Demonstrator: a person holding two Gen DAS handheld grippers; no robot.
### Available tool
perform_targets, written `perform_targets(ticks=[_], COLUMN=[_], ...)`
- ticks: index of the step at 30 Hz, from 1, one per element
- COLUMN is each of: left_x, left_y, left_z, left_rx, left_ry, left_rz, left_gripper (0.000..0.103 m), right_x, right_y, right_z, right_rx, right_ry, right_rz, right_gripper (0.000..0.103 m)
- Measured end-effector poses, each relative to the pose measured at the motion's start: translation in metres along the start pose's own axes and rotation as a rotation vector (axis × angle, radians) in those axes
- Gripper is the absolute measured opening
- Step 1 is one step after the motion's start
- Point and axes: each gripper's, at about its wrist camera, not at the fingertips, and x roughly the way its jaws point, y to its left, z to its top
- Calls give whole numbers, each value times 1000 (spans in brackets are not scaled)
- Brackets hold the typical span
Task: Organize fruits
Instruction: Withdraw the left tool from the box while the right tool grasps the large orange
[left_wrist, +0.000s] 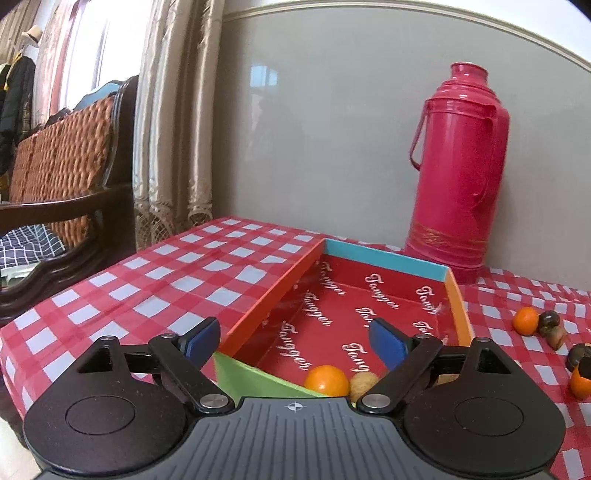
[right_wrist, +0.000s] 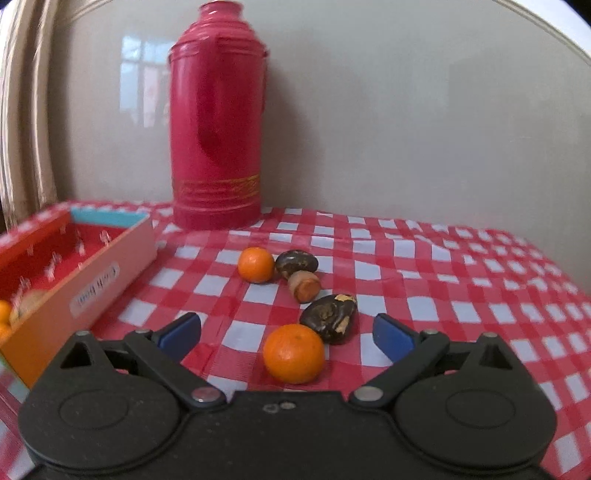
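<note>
Left gripper (left_wrist: 293, 341) spread wide, nothing between the blue pads (left_wrist: 202, 341), hanging over the near end of the shallow cardboard box (left_wrist: 384, 258) with the red printed lining. Inside the box at the near corner: one tangerine (left_wrist: 327, 380) touching a tan, rough-skinned round fruit (left_wrist: 364, 384). Right gripper (right_wrist: 286, 334) also wide apart, gripping nothing, sitting low over the red-and-white checked tablecloth (right_wrist: 461, 295) with a second tangerine (right_wrist: 294, 353) right between the fingers, not touched by either. Just behind it, a dark brown blotchy fruit (right_wrist: 330, 318), touching or nearly so. Further back, a third tangerine (right_wrist: 256, 264), another dark fruit (right_wrist: 296, 263) and a brownish piece with an orange cut end (right_wrist: 304, 286), all bunched together. Red thermos flask (right_wrist: 216, 122) upright by the wall, box off to the left.
</note>
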Motion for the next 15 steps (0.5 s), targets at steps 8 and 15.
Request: perform_targets(ticks=[8,15], left_x=[3,6], left_y=[11,22], left_z=[1,1], left_rx=[-19,-49], left_ry=[7,12], left_rz=[17,19], left_gripper=[87,87], right_x=[15,27], right_y=[3,-2], right_z=[-3,-6], right_rx=[3,57], right_ry=[67,117], right_rz=[-2,-4], right_gripper=[81,66])
